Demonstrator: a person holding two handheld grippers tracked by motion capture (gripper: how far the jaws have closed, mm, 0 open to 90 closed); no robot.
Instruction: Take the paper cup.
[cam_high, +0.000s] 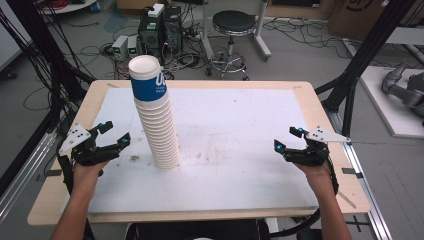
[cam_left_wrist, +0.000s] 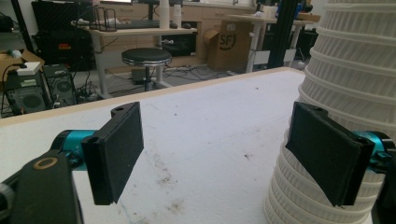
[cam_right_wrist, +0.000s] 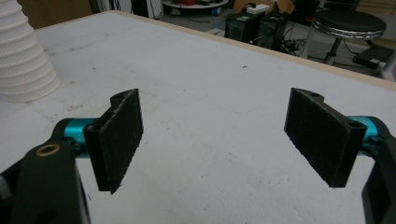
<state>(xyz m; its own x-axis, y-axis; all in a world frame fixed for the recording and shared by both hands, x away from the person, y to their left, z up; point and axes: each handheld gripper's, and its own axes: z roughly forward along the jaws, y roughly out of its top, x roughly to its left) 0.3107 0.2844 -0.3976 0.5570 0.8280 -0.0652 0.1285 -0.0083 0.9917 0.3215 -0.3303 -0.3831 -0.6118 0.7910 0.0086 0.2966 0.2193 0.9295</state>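
Centrally, toward the left half of the white foam-covered table top (cam_high: 240, 130), a tall leaning stack of white ribbed paper cups (cam_high: 159, 125) stands upside-up on its base, and its topmost cup carries a blue printed band (cam_high: 149, 89) below an open white rim. The stack tilts so that its top lies farther from the person than its foot. To the left of the stack's foot, the left gripper (cam_high: 114, 135), a black two-jaw tool with a grey three-cornered plate on top, is held in the person's left hand (cam_high: 87, 172) just above the table, pointing toward the stack and near it but not touching. In the left gripper view its two black padded jaws stand wide apart with nothing between them, and the stack's ribbed lower cups (cam_left_wrist: 345, 84) rise just behind the jaw on the right side of that picture; whether that jaw touches the cups cannot be told. The right gripper (cam_high: 286, 139), a matching black tool, rests in the person's right hand (cam_high: 317, 172) near the table's right edge, well apart from the stack. Its jaws likewise stand apart and empty over bare, lightly stained foam, with the stack's foot (cam_right_wrist: 25, 70) off at the upper left of the right gripper view.
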